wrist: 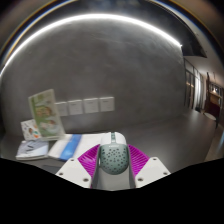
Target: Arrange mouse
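Hand-held gripper (115, 165) closed on the mouse (114, 156), apparently carrying it above the table (140, 125). Next, prob.: lower it and let go.

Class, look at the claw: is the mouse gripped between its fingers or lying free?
Gripped. The mouse sits between the claw fingers, both purple pads pressed against its sides with no visible gap.
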Tool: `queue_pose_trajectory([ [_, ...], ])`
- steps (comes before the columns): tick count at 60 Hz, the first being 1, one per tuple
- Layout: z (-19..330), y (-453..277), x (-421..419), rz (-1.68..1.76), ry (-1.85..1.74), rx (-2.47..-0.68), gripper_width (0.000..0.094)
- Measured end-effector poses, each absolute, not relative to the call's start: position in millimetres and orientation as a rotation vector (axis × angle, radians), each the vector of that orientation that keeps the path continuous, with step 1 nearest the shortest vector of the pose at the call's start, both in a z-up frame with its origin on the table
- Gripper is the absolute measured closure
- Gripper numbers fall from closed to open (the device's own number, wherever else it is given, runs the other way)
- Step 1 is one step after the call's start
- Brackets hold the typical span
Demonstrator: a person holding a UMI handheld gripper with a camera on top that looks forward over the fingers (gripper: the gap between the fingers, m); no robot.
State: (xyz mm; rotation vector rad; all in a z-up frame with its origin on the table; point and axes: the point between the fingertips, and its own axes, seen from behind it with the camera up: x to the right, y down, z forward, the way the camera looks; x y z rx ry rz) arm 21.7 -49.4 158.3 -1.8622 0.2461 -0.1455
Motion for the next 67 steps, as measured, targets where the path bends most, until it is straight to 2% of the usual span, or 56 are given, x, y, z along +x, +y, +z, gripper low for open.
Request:
queue_pose_trajectory([
  [6, 148.2, -72.2, -71.5, -0.129, 0.194, -1.901, 0.0509],
  [13, 78.6, -80.6, -148.5, -0.119, 0.09, -2.044, 0.0509],
  [18, 31.2, -92.4, -174.4, -0.141, 0.055, -2.123, 0.0508],
  [28, -19.1, -101.8, -176.5, -0.167, 0.003, -2.201, 0.0496],
  [38, -18.6, -96.4, -177.6, -0.041, 0.015, -2.154, 0.0509],
  [39, -18.6, -96.3, -178.0, -0.038, 0.009, -2.155, 0.0465],
  [46, -19.1, -96.0, -174.2, -0.011, 0.026, -2.163, 0.0325],
  [51, -18.8, -99.1, -174.8, 0.012, 0.012, -2.166, 0.0293],
  [56, -14.0, -112.3, -177.2, 0.021, -0.032, -2.183, 0.0075],
  [67, 25.8, -166.2, -184.7, 0.046, -0.176, -2.138, 0.0088],
])
